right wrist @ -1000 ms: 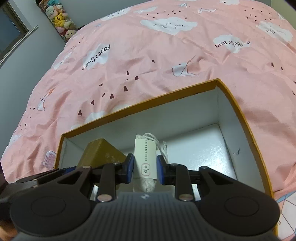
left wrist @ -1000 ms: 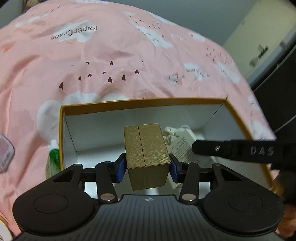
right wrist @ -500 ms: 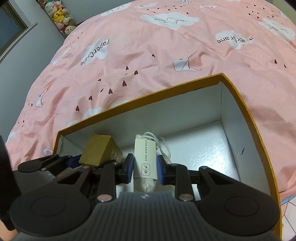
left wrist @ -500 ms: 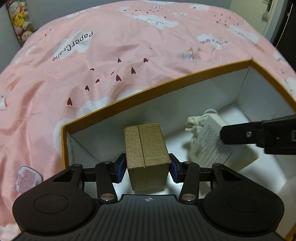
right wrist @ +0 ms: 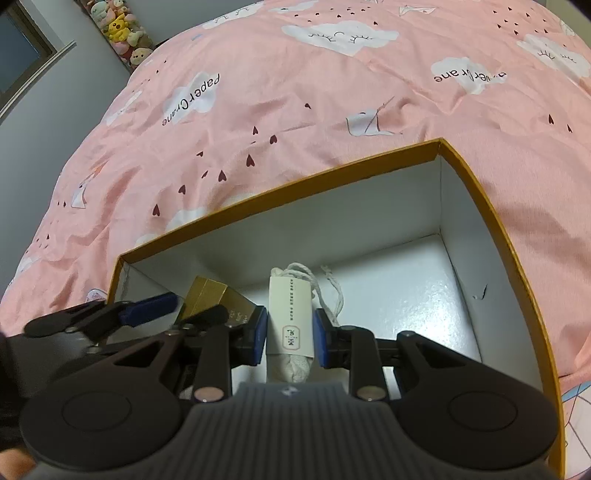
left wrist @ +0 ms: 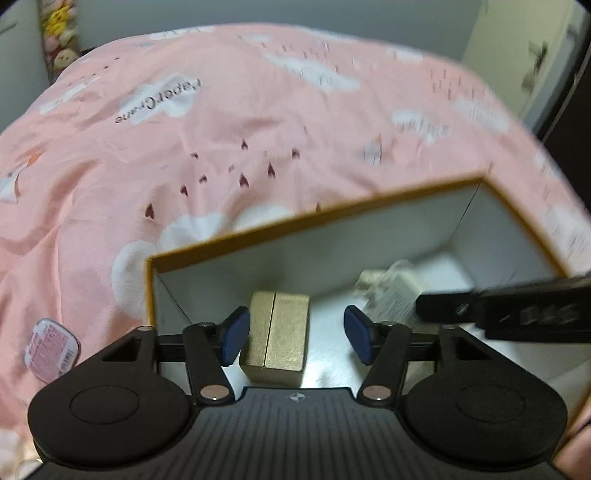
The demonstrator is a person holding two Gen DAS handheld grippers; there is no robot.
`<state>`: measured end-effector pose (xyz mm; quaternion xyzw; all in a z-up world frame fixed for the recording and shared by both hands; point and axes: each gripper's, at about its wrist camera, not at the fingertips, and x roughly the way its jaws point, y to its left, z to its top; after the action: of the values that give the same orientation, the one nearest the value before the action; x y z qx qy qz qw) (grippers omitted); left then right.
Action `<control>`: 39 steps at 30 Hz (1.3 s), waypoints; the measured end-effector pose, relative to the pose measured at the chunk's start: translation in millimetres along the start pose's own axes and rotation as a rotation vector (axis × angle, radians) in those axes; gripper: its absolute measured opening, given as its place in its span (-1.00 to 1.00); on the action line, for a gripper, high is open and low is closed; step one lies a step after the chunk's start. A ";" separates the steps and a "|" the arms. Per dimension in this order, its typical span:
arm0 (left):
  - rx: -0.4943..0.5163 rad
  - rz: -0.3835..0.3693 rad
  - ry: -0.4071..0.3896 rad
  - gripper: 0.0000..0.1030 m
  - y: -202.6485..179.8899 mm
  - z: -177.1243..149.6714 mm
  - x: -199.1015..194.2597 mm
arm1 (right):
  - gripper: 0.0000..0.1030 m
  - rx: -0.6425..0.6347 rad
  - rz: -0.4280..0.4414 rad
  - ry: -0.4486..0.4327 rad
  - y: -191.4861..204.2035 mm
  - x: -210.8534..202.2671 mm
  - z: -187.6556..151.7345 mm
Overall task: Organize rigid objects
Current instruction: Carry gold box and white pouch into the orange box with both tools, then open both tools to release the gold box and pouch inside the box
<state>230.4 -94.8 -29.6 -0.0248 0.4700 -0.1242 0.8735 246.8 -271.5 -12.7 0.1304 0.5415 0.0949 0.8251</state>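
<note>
Right wrist view gives me the cleanest look, so starting there: the bed (right wrist: 332,110) fills most of the picture, covered in a pink duvet with white clouds, little dark hearts and "PaperCrane" printed on it. Sitting on it is the open box (right wrist: 476,192), orange rim, white inside, and both my tools are dipped into it. Off in the top left corner there's a column of plush toys (right wrist: 118,29) against the wall. My right gripper (right wrist: 290,334) has its jaws narrow and clamped on the white pouch (right wrist: 290,314), a cloth bundle wrapped in a printed paper band with a drawstring trailing out behind it; it's over the middle of the box floor. The left gripper (left wrist: 293,334) is a different story: its jaws have just been opening and now stand wide, with the gold box (left wrist: 275,332) between them but the right pad clearly off it, and the left pad just beside its edge, so nothing is squeezed. That gold box sits upright on the box floor near the left wall, seam facing me. The left wrist view is smeared. Outside the box, on the duvet to the left, lies a small pink packet (left wrist: 51,349).
</note>
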 end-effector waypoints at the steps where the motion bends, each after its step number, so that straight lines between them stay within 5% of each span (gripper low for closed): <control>1: -0.025 -0.017 -0.017 0.35 5.9 1.1 -8.0 | -0.50 -0.003 0.000 -0.002 1.3 -0.5 0.2; 12: -0.221 -0.080 -0.114 0.32 68.5 1.2 -59.2 | -0.50 -0.041 0.016 -0.006 28.0 9.7 8.8; 21: -0.344 -0.211 -0.025 -0.20 100.4 -13.7 -39.2 | -0.50 -0.016 0.033 0.012 42.2 28.0 16.5; 39: -0.359 -0.166 -0.039 -0.34 93.4 -22.8 -37.8 | -0.49 0.105 0.136 0.084 35.4 62.3 7.6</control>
<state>209.7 6.3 -26.4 -0.2214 0.4637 -0.1096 0.8508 277.8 -220.3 -52.7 0.2056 0.5699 0.1277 0.7852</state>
